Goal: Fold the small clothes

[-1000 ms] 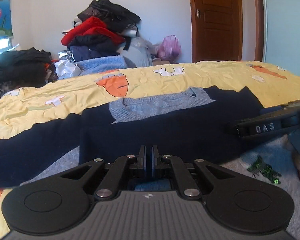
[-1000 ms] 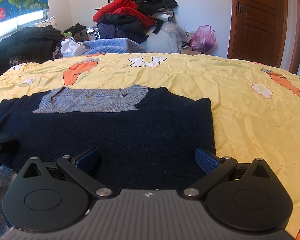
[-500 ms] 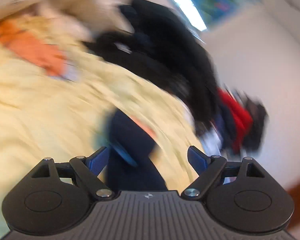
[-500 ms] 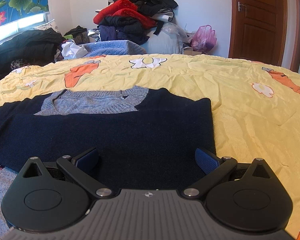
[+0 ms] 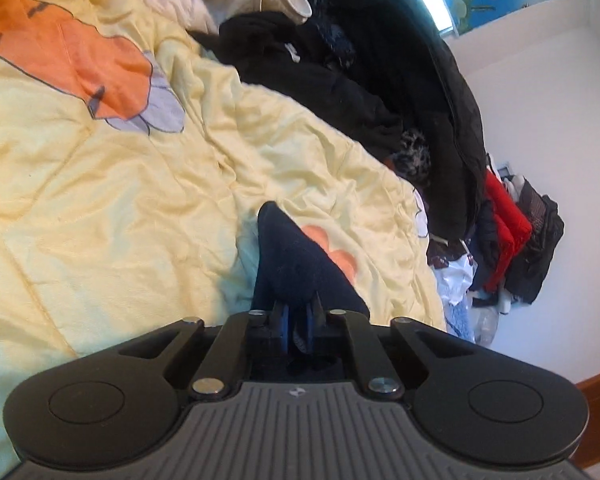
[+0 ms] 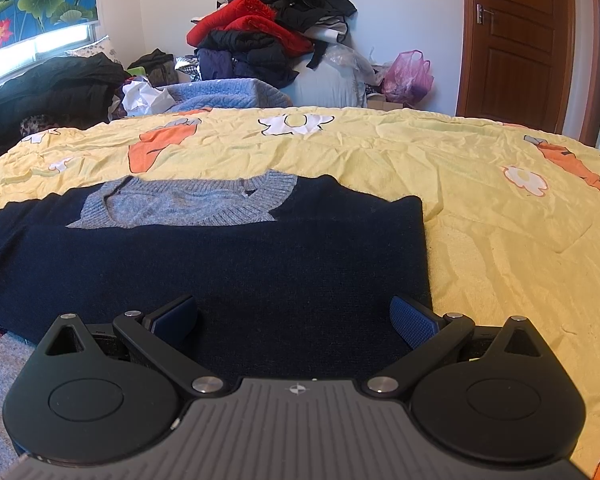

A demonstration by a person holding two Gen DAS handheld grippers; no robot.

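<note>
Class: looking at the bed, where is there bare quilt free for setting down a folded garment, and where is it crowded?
Free: the yellow quilt right of the navy sweater, and the strip beyond its grey collar. Crowded: the clothes pile by the wall and the dark coats at the window.

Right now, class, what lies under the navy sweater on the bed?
The yellow quilt shows all round the navy sweater; the part beneath it is covered, so anything else there stays unseen.

A white-walled room with a brown wooden door (image 6: 512, 40), a lotus-print window blind (image 6: 36, 0) and daylight.
</note>
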